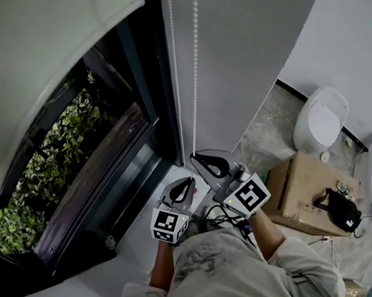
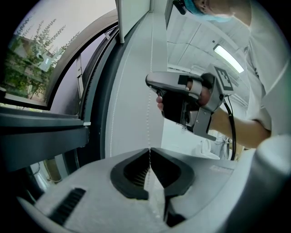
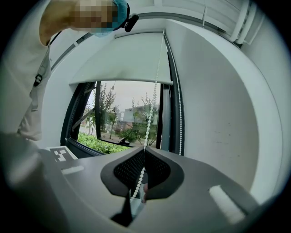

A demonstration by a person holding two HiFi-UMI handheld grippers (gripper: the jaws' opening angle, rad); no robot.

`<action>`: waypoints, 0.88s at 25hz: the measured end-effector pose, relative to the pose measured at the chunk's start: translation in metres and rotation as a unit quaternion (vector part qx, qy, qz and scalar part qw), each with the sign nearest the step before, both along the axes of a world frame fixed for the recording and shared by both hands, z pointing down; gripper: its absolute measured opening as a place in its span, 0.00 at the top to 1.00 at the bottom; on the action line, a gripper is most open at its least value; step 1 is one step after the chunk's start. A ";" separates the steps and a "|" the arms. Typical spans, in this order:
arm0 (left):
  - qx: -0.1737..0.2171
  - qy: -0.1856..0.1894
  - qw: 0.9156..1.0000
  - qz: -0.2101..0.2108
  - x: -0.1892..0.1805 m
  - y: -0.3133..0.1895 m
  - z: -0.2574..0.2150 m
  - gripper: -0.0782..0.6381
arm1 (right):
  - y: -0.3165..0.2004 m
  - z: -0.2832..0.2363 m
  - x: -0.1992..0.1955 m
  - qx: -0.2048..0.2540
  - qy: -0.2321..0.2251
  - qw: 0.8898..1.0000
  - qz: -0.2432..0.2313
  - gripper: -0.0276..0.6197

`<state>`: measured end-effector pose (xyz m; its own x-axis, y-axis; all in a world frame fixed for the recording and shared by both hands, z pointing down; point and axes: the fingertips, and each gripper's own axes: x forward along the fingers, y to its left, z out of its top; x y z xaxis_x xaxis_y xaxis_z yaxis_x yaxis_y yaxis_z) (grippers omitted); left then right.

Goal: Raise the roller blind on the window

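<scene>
The white roller blind (image 3: pixel 122 59) covers the upper part of the window, and its bottom bar (image 3: pixel 120 82) hangs above the open glass. Its white bead chain (image 1: pixel 193 66) hangs in two strands beside the dark window frame (image 1: pixel 154 79). My right gripper (image 1: pixel 196 158) is shut on one strand of the bead chain (image 3: pixel 151 107), which runs down between its pads. Just below it my left gripper (image 1: pixel 191 180) is shut on a strand of the chain (image 2: pixel 148 113) too. The right gripper (image 2: pixel 182 86) shows above in the left gripper view. The second strand (image 3: pixel 179 113) hangs free by the frame.
A white wall (image 1: pixel 245 37) stands to the right of the chain. On the floor at the right are a toilet (image 1: pixel 321 119), a cardboard box (image 1: pixel 301 189) and a black bag (image 1: pixel 343 212). Green plants (image 1: pixel 67 149) show outside, and a white sill (image 1: pixel 141 239) lies below the glass.
</scene>
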<state>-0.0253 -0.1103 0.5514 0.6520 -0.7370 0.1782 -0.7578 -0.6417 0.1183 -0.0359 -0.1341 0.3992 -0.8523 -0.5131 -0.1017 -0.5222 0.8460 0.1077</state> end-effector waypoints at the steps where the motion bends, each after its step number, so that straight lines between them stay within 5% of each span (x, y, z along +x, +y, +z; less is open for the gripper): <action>1: 0.001 0.001 1.000 0.001 0.000 0.001 -0.003 0.87 | 0.000 0.000 0.000 0.000 -0.001 1.000 0.000 0.94; 9: 0.057 0.025 0.998 -0.005 -0.006 -0.002 -0.080 0.79 | 0.002 0.002 0.004 0.003 0.003 1.000 -0.001 0.94; 15: 0.124 0.013 0.992 -0.003 -0.009 -0.014 -0.158 0.80 | 0.002 0.005 0.006 -0.015 0.006 1.000 0.002 0.94; 22: 0.180 0.045 0.983 -0.006 -0.004 -0.022 -0.224 0.79 | 0.001 -0.004 0.005 0.014 -0.005 1.000 0.004 0.94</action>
